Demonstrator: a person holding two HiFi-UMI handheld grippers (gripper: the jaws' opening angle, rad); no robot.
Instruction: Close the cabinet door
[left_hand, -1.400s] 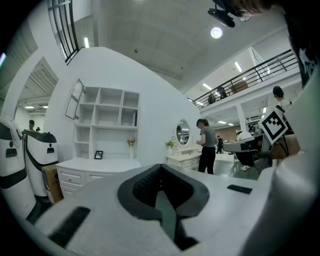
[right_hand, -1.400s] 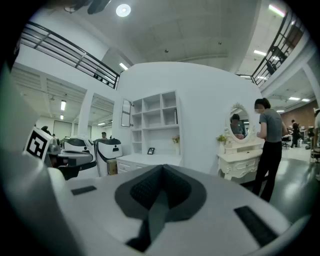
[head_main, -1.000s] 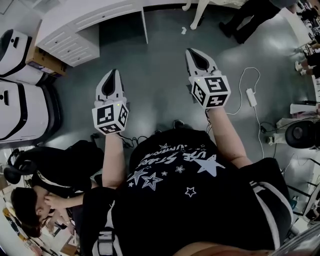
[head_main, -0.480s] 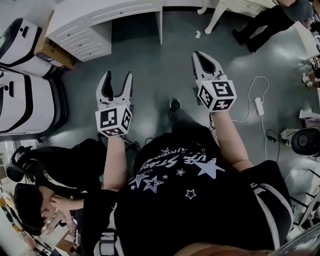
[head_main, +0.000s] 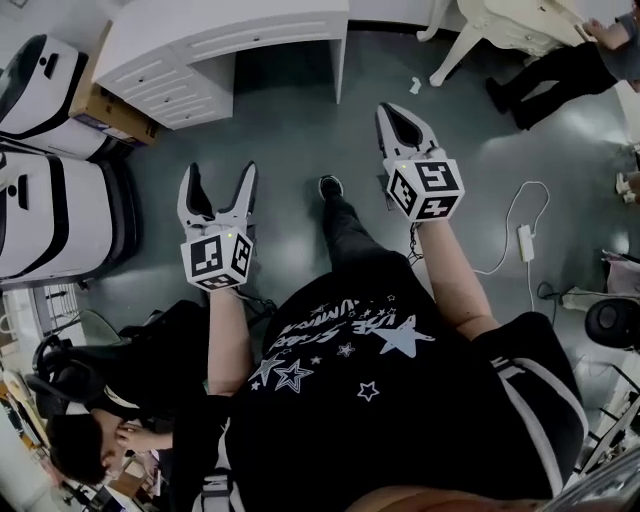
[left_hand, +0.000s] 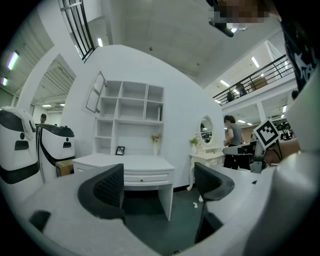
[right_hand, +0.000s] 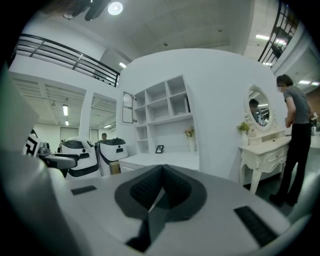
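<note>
Jaws: left gripper (head_main: 220, 172) opening, empty; right gripper (head_main: 386, 110) together.

The desk (head_main: 220, 30) at eleven o'clock was white, the shirt (head_main: 400, 420) black with white stars, the left gripper (head_main: 220, 173) white.

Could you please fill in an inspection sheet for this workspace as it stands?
Surface: grey floor, white desk ahead.
Job's things: cabinet door open, top left of shelf unit.
Clutter: cardboard box beside desk; paper scrap on floor.
Grippers: left tool opening, nothing between jaws; right tool shut, empty.
Cables: white adapter cable on floor, right.
Surroundings: white machines left; vanity table and standing person right.
</note>
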